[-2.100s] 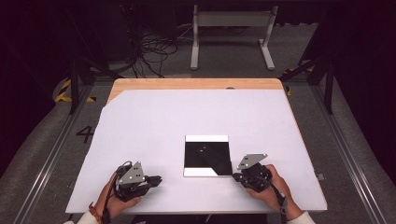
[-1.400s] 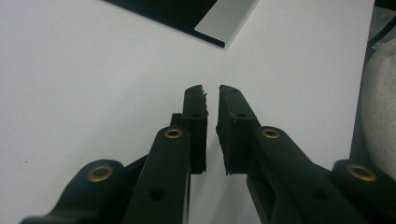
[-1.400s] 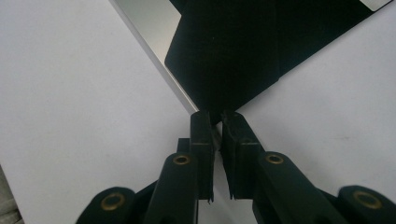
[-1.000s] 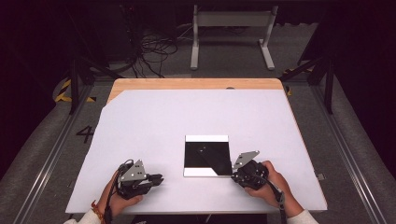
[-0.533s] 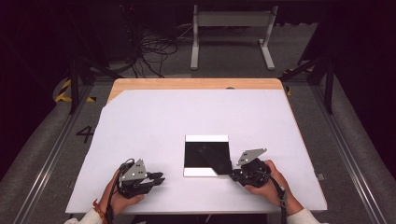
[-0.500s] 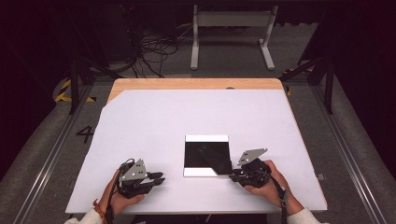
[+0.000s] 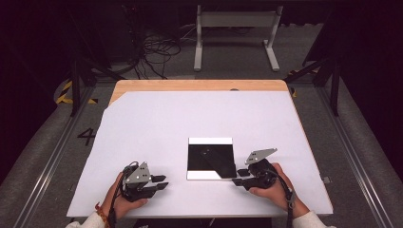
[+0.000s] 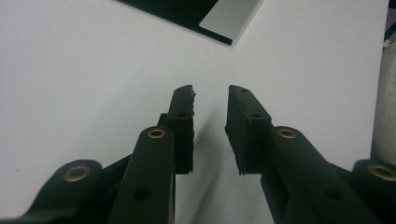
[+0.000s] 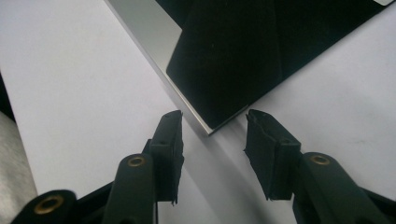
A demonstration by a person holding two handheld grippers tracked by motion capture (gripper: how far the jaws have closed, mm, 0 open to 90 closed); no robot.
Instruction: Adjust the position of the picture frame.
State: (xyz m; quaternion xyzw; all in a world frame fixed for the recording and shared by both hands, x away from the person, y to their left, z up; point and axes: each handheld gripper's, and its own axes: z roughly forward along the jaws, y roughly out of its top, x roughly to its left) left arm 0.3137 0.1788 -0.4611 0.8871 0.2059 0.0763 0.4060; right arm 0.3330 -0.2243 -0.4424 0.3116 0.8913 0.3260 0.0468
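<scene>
We see the right tongs spread apart, their tips straddling the near right corner of the black square plate without pinching it; in the right gripper view that corner sits just ahead of the gap. The left tongs rest on the white table, jaws parted around nothing, the plate ahead of them and off to their right.

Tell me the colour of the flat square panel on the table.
The panel is glossy black with a pale silver strip along one edge, clearest in the right gripper view.
</scene>
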